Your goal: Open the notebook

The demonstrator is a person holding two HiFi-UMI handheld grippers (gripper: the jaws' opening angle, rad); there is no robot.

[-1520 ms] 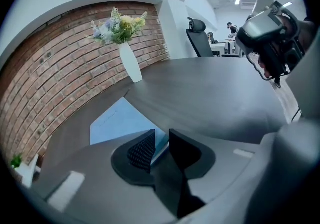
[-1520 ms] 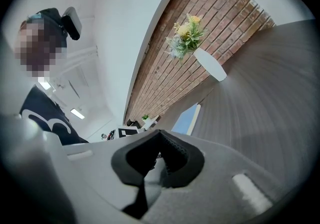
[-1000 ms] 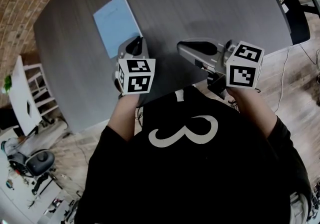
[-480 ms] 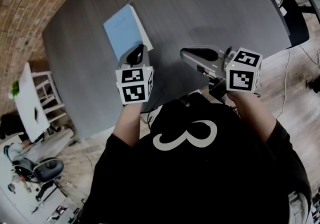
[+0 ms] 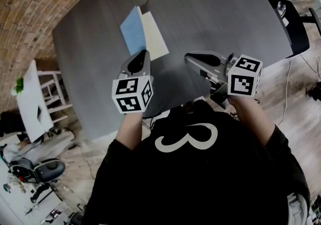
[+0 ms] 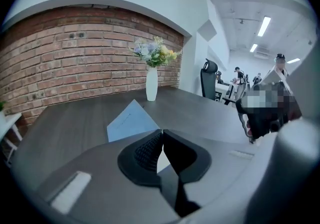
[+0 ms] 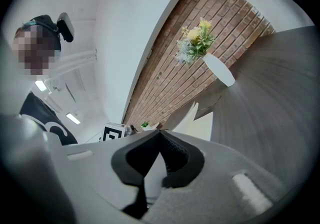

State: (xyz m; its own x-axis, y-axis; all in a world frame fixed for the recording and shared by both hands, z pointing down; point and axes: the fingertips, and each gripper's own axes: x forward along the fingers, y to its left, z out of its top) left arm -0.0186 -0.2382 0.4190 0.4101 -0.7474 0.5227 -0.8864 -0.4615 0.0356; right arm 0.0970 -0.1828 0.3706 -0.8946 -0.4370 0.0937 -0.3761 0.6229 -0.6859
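- head view is showing the notebook (image 5: 153, 40) lying on the grey table (image 5: 215, 8), just ahead of the left gripper (image 5: 143, 53).
- its blue cover (image 5: 132, 30) is standing up off the pages and leaning toward the brick wall (image 5: 30, 13) side, with a white page lying bare beside it, so the notebook is sitting part open.
- left gripper view is showing the jaws sitting narrow, tips meeting right at the cover's near corner. they are looking pinched on the thin cover, which is probably why it is staying up instead of lying flat.
- taking it at a free corner, away from the fold, is likely giving the easiest swing.
- right gripper (image 5: 190, 58) is hovering level over the table to the right of the notebook, apart from it. its jaws are sitting closed together with nothing between, only table and page showing behind the gap.
- it is probably waiting out of the cover's path, or standing ready to pin the pages.
- i am judging the job as roughly halfway, with the cover needing to go over and down on the left.
- nothing is holding the notebook body down, so it is risking a slide, and the thin cover is risking a slip.
- vase of flowers (image 6: 151, 85) is standing farther back on the table, clear of the swing.
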